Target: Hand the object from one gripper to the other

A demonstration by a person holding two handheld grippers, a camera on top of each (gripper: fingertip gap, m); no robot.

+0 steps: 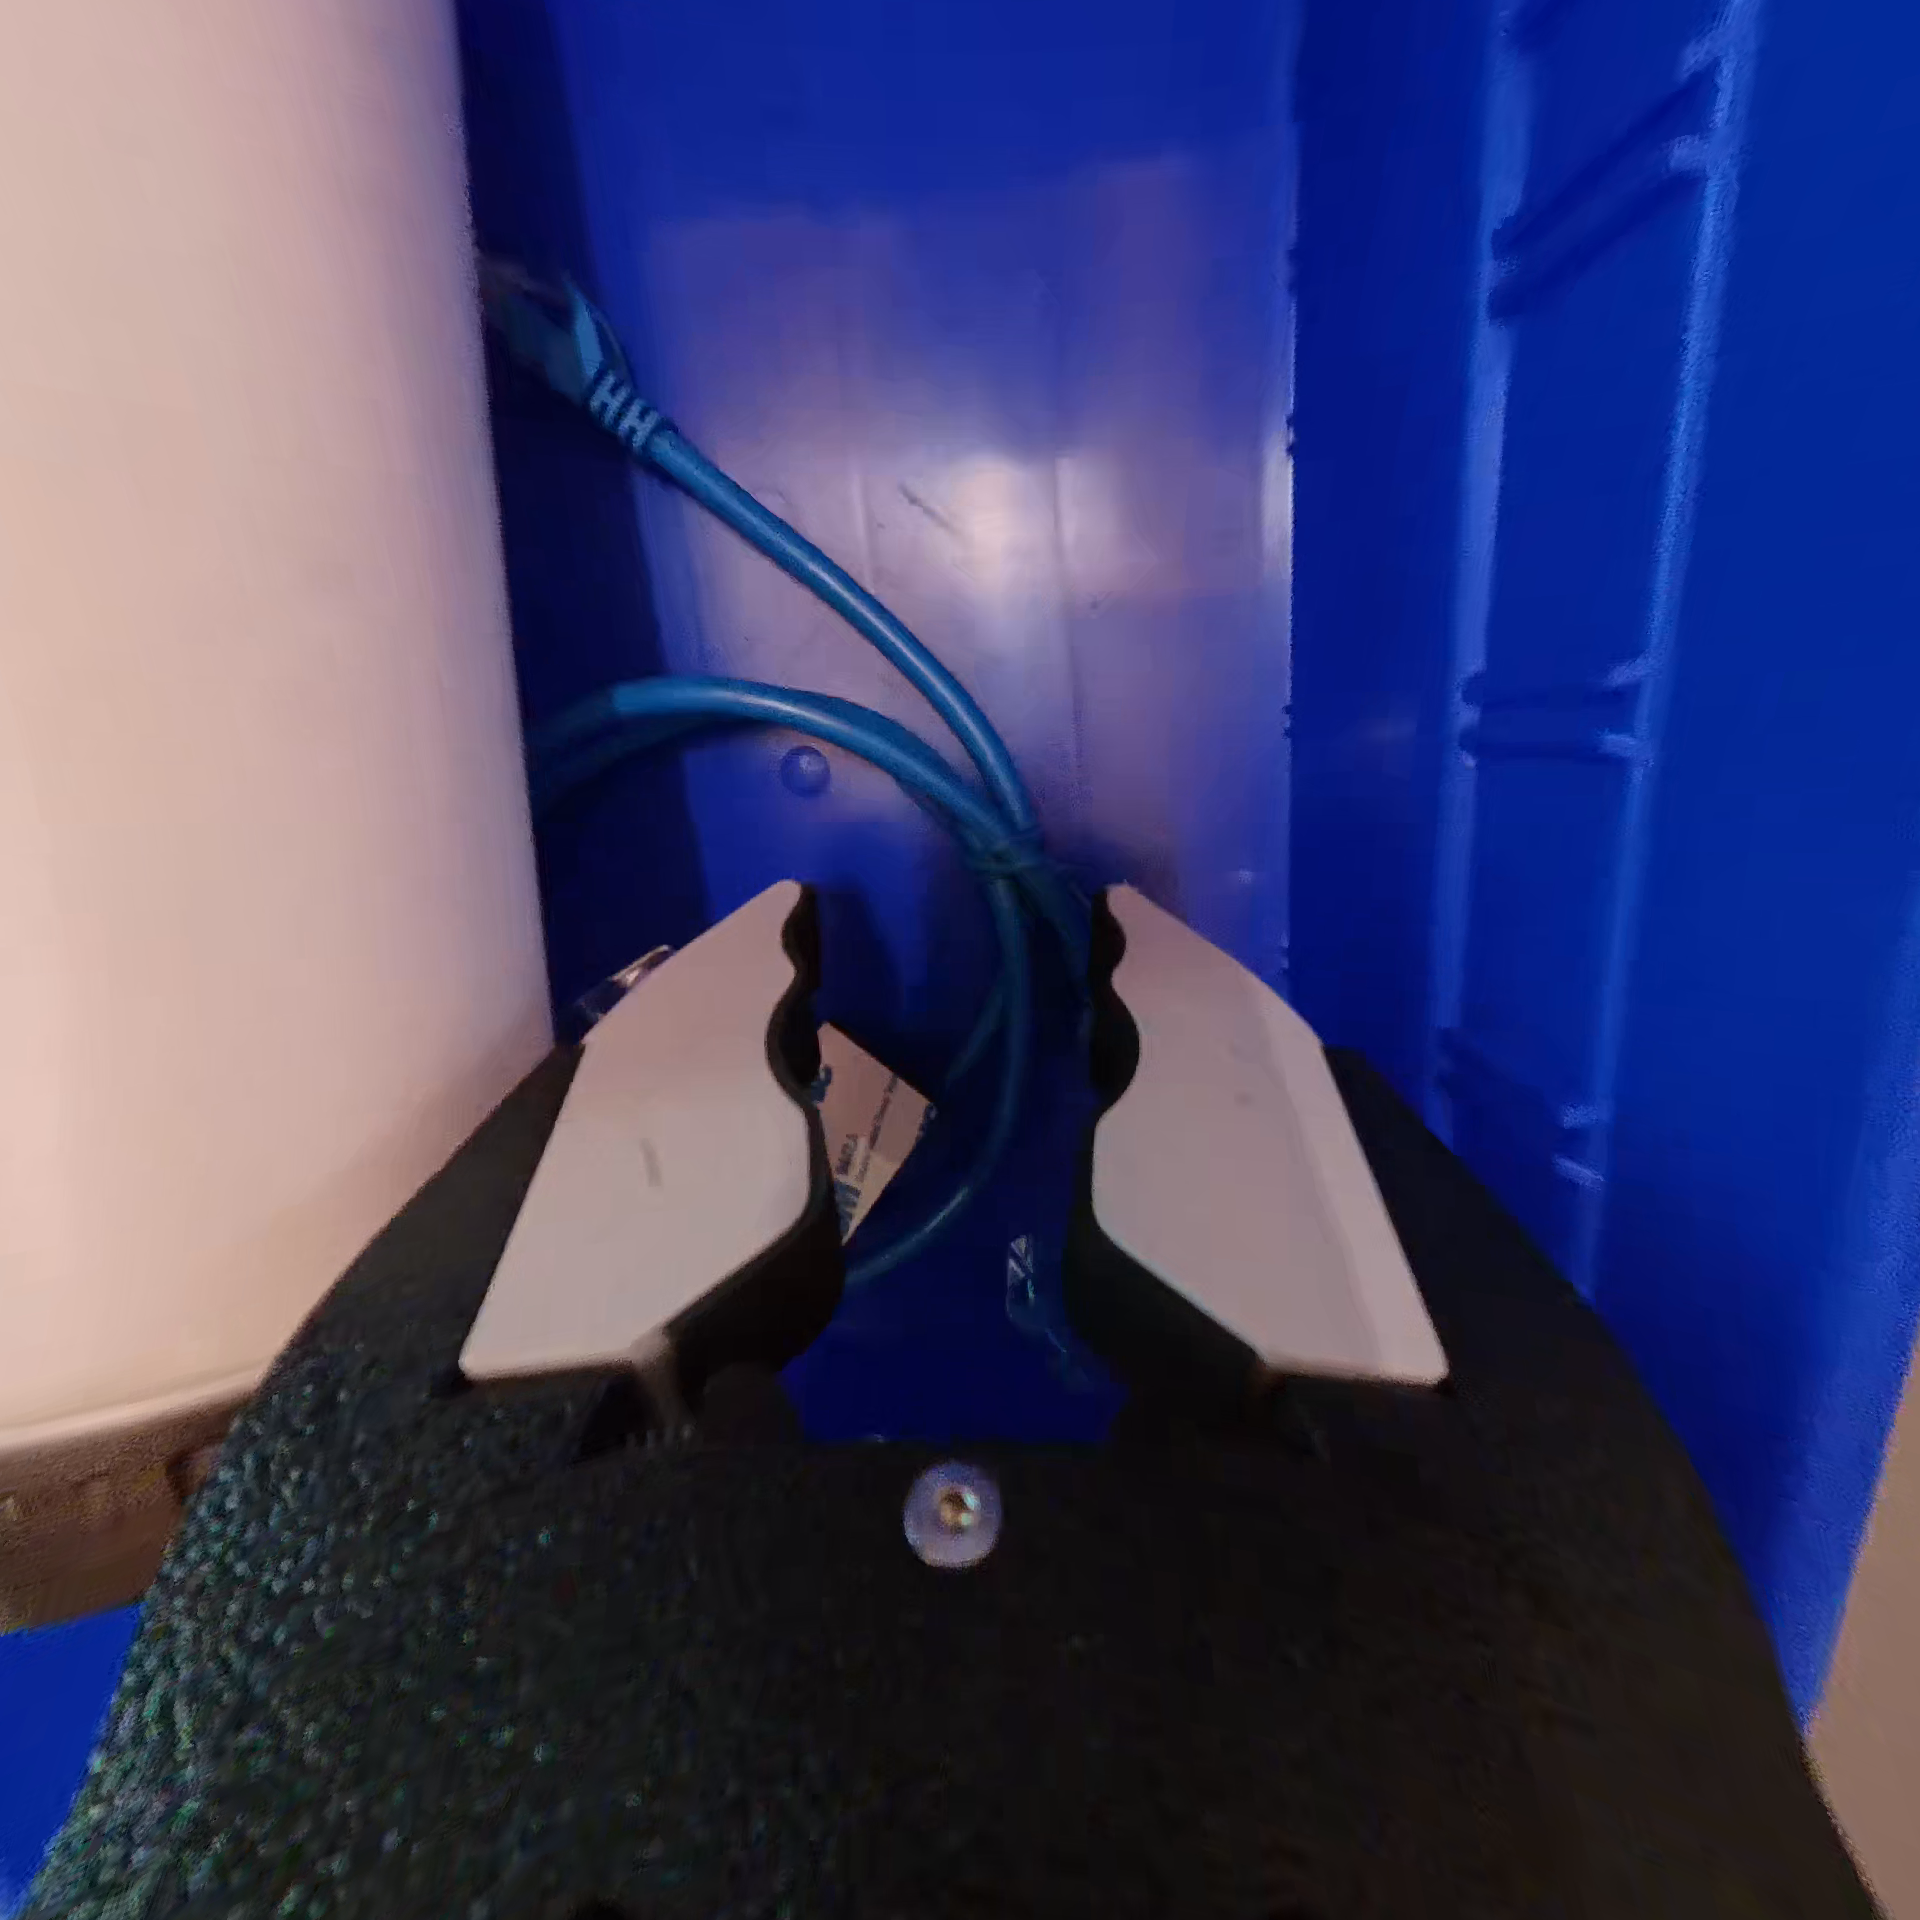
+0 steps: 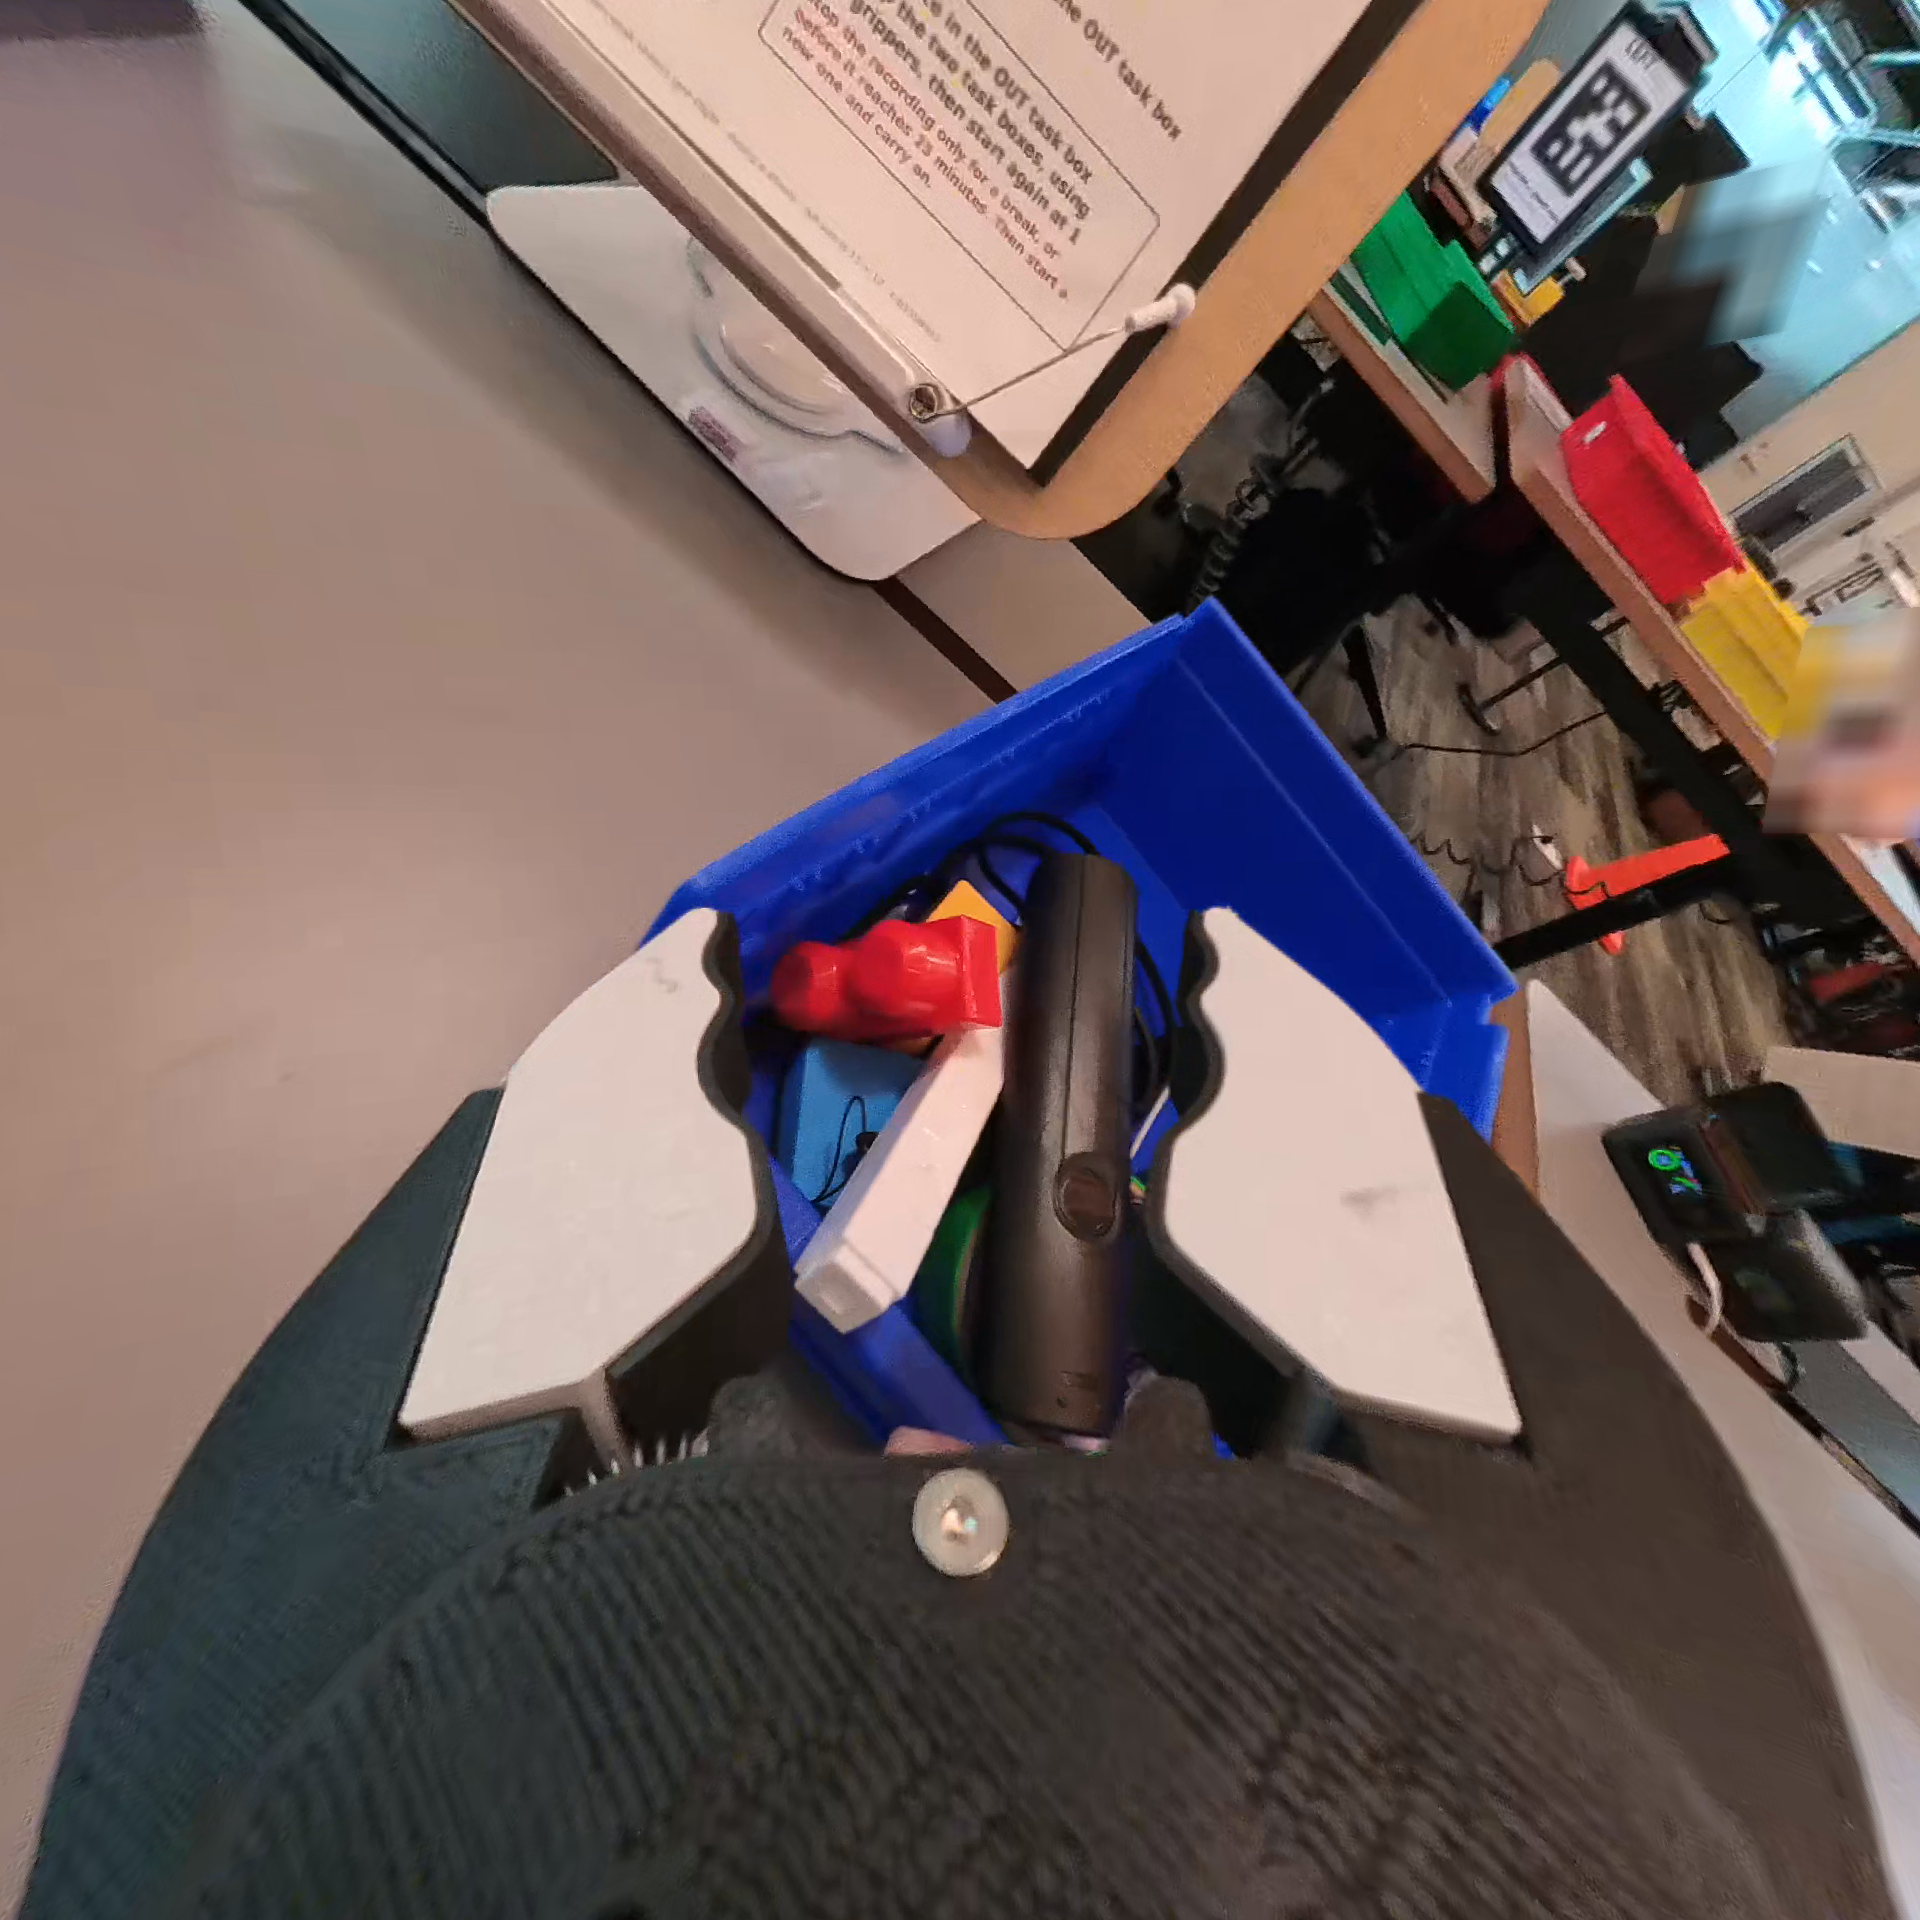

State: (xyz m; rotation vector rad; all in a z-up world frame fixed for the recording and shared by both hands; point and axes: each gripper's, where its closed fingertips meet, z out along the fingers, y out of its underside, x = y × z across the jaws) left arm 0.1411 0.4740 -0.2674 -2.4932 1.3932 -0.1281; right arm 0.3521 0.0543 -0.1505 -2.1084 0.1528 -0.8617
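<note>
Blue cable (image 1: 883, 634) coils between your parted left claw (image 1: 954, 894), ungripped, plug end up-left; right claw (image 2: 961, 925) agape over bin (image 2: 1299, 790), black handle (image 2: 1060, 1122) lengthwise between fingers.

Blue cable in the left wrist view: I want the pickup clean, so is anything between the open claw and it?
Nothing visible blocks it. The left claw is open inside the blue bin, and the blue cable already loops between its fingers. A white cylinder stands close on the left.
</note>
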